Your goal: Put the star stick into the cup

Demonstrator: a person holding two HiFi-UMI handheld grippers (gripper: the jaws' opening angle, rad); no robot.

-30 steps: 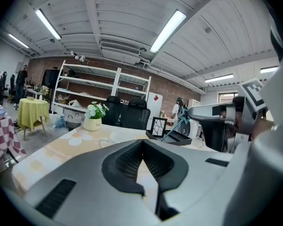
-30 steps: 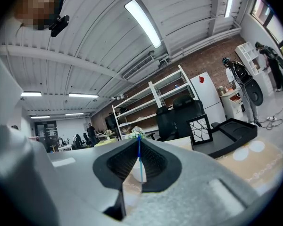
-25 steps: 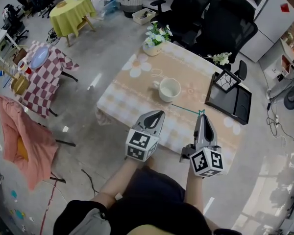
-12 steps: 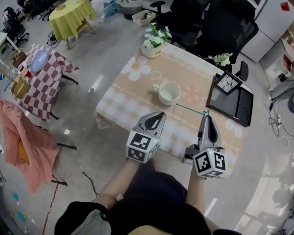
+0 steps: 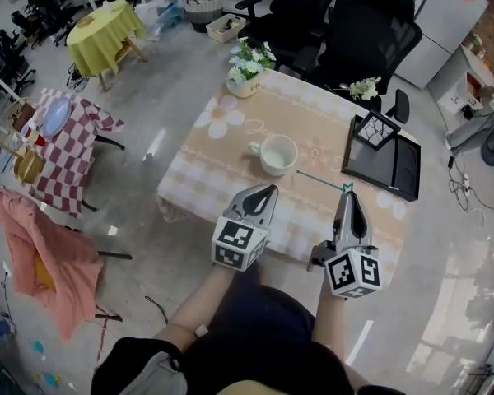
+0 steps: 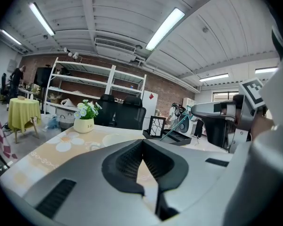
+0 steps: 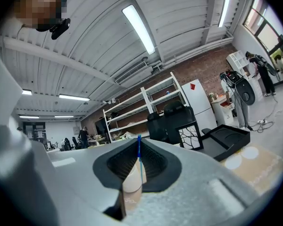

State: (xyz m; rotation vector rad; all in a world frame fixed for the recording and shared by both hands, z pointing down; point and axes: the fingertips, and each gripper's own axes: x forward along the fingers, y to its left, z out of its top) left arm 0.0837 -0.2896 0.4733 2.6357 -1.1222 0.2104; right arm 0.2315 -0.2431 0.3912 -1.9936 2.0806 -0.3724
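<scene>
Teal star stick (image 5: 321,179) was pinched near its star end by the right gripper (image 5: 347,194). Right gripper view showed the jaws squeezed onto the thin shaft (image 7: 139,161), which ran up the centre line of the pads. Stick lay close to level, with its free end aimed at the white cup (image 5: 278,153). The tip stopped just short of the rim, so not over it and not in it (head view couldn't settle whether the stick touched the cloth).

Cup stood upright on the beige flower-print counter (image 5: 222,161), handle toward the left of the head view.

Left gripper (image 5: 268,190) hung over the near part of the counter, just on the near side of the cup. Its jaws were pressed together on nothing (left gripper view: pads met, only cloth beyond them). The 2 grippers were side by side and apart, neither touching the cup. In the left gripper view the stick (image 6: 173,131) read as a slanted teal line off the right gripper's tip.

Also on the counter:
- 1 pot of white flowers (image 5: 245,66) at the far corner
- black tray (image 5: 395,167) at the right edge, with a black wire-frame box (image 5: 377,132) at its far end
- small white flower sprig (image 5: 364,89) near the tray

2 black chairs (image 5: 346,23) stood beyond the counter.
</scene>
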